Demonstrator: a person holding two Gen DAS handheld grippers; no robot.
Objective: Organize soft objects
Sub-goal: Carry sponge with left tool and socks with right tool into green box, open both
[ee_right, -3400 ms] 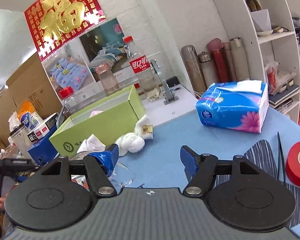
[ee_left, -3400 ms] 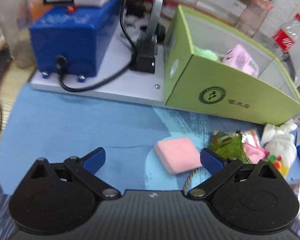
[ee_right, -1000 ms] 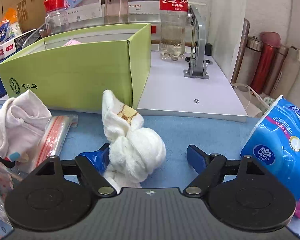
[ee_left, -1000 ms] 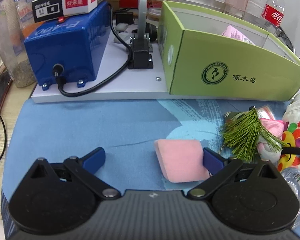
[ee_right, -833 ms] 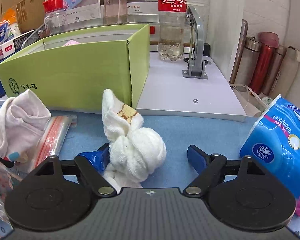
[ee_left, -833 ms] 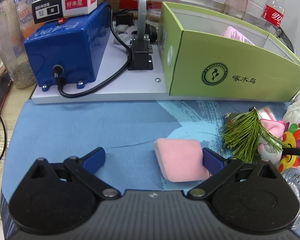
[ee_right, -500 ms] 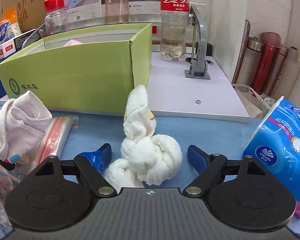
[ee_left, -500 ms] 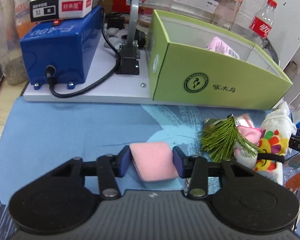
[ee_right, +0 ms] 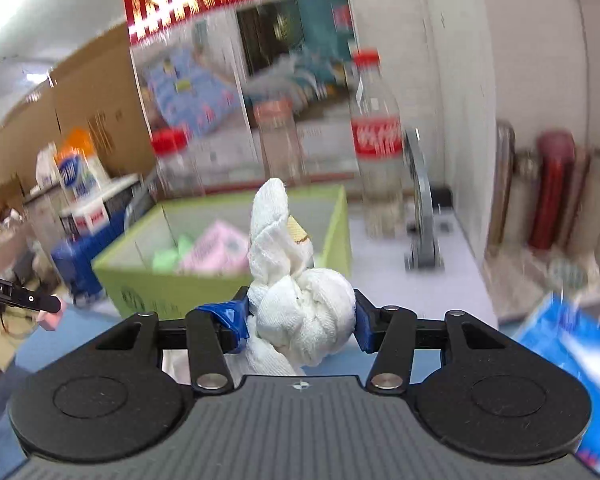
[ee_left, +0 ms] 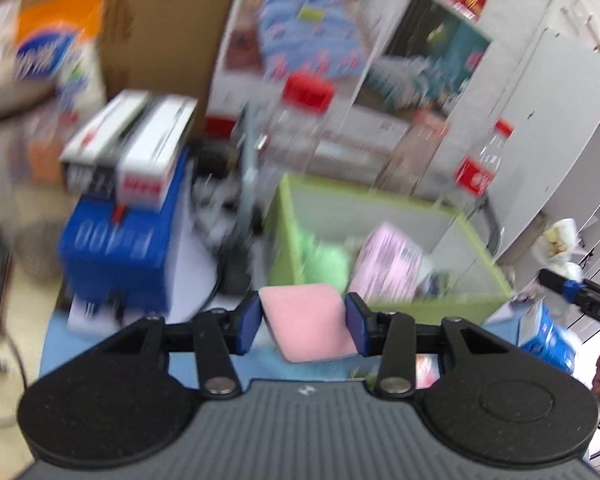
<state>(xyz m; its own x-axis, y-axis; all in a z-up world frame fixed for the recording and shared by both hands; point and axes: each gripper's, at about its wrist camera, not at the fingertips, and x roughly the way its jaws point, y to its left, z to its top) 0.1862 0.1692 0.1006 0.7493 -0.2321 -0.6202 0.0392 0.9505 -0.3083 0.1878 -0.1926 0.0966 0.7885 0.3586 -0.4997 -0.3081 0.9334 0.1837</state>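
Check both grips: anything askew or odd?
Left tool holds the pink sponge twisted, one corner drooping below the pads. Right tool clamps the knotted white towel at its ball, a tail sticking up. Nothing spilled or damaged; backgrounds are blurred.

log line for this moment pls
left gripper: shut on pink pad | right gripper: shut on white cloth | green box: ahead

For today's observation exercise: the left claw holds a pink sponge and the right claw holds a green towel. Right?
Not quite. The left claw does hold the pink sponge, but the right claw holds a knotted white towel, as the right wrist view shows.
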